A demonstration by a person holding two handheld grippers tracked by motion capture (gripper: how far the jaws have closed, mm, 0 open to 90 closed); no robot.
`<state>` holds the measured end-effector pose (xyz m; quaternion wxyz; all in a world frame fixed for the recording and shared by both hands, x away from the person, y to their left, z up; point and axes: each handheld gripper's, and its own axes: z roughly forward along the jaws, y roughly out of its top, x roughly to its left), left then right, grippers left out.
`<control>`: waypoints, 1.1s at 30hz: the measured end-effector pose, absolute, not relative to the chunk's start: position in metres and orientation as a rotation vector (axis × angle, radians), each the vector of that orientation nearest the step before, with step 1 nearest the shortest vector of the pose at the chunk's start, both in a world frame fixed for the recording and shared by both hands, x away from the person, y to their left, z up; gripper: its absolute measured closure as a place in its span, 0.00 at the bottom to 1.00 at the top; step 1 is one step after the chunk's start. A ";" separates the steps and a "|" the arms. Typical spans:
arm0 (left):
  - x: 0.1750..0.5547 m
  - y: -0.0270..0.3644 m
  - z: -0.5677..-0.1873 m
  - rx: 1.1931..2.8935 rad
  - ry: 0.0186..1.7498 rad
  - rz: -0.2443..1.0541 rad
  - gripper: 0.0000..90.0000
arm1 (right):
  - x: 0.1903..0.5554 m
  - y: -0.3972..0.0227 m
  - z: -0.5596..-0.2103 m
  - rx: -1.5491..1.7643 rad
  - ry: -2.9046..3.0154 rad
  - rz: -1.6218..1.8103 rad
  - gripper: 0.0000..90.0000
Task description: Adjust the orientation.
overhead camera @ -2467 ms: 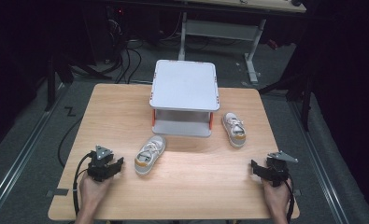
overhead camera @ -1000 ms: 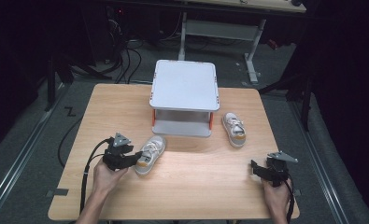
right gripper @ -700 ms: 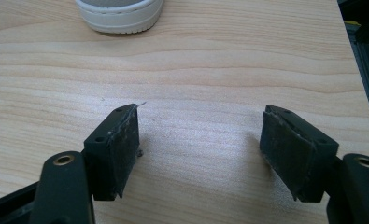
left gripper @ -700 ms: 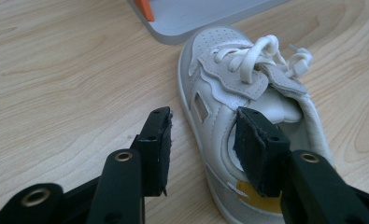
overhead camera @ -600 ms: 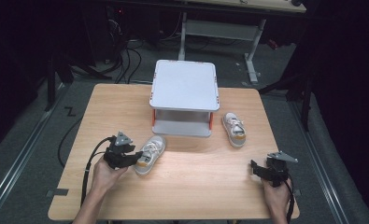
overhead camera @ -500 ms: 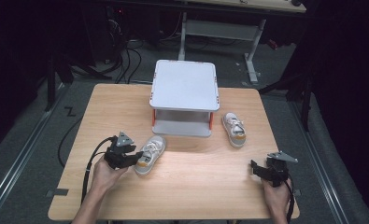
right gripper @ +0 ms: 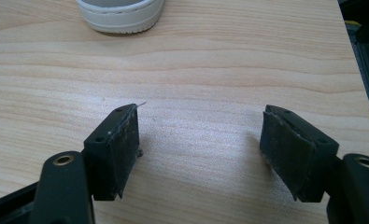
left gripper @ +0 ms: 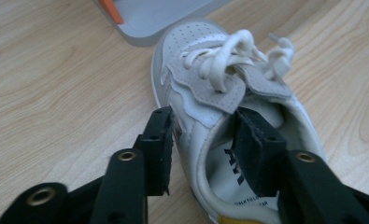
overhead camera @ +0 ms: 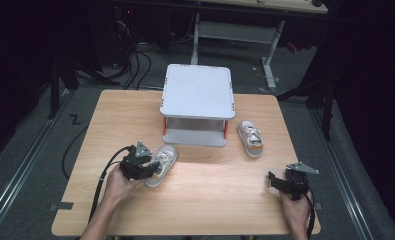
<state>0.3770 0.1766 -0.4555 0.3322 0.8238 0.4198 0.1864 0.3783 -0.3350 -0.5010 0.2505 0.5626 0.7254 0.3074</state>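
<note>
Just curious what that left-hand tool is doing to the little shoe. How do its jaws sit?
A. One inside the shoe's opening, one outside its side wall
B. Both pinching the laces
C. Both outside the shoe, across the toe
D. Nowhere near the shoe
A: in the left gripper view, the left gripper straddles the shoe wall, one jaw inside, one outside.

Wooden table (overhead camera: pixel 195 200) brightly lit from overhead, surroundings near black; high view soft, perhaps slightly blurred; gripper views sharper.

Wooden table (overhead camera: pixel 110 115), dark floor (overhead camera: pixel 30 150) with cables (overhead camera: pixel 135 60), grey desk frame (overhead camera: pixel 235 32) behind
</note>
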 end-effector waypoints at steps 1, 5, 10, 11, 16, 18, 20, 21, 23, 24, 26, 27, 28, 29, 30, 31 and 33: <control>0.375 0.179 -0.455 2.147 1.112 0.518 0.77 | 0.378 -0.335 -0.501 1.531 1.975 0.837 0.32; 0.371 0.178 -0.452 2.158 1.115 0.559 0.88 | 0.378 -0.335 -0.501 1.531 1.975 0.837 0.32; 0.370 0.171 -0.449 2.135 1.137 0.591 0.93 | 0.378 -0.335 -0.501 1.531 1.975 0.837 0.32; 0.369 0.169 -0.447 2.117 1.149 0.594 0.94 | 0.378 -0.335 -0.501 1.531 1.975 0.837 0.32; 0.366 0.160 -0.439 2.093 1.159 0.611 0.95 | 0.378 -0.335 -0.501 1.531 1.975 0.837 0.32; 0.366 0.157 -0.438 2.078 1.166 0.603 0.95 | 0.378 -0.335 -0.501 1.531 1.975 0.837 0.32; 0.365 0.153 -0.435 2.071 1.159 0.585 0.95 | 0.378 -0.335 -0.501 1.531 1.975 0.837 0.32; 0.365 0.150 -0.435 2.071 1.155 0.578 0.95 | 0.378 -0.335 -0.501 1.532 1.975 0.837 0.32; 0.364 0.143 -0.434 2.079 1.146 0.574 0.95 | 0.378 -0.335 -0.501 1.532 1.975 0.837 0.32; 0.364 0.140 -0.434 2.081 1.148 0.571 0.95 | 0.378 -0.335 -0.501 1.531 1.975 0.837 0.32; 0.364 0.133 -0.435 2.083 1.153 0.565 0.95 | 0.378 -0.335 -0.501 1.531 1.975 0.837 0.32; 0.364 0.129 -0.436 2.083 1.156 0.562 0.95 | 0.378 -0.335 -0.501 1.531 1.975 0.837 0.32; 0.364 0.126 -0.436 2.081 1.159 0.560 0.95 | 0.378 -0.335 -0.501 1.531 1.975 0.837 0.32; 0.364 0.122 -0.437 2.081 1.162 0.559 0.95 | 0.378 -0.335 -0.501 1.532 1.975 0.837 0.32; 0.364 0.118 -0.437 2.080 1.165 0.558 0.95 | 0.378 -0.335 -0.501 1.531 1.975 0.837 0.32; 0.365 0.110 -0.438 2.083 1.170 0.559 0.95 | 0.378 -0.335 -0.501 1.531 1.975 0.837 0.32; 0.365 0.106 -0.438 2.091 1.166 0.570 0.95 | 0.378 -0.335 -0.501 1.532 1.975 0.837 0.32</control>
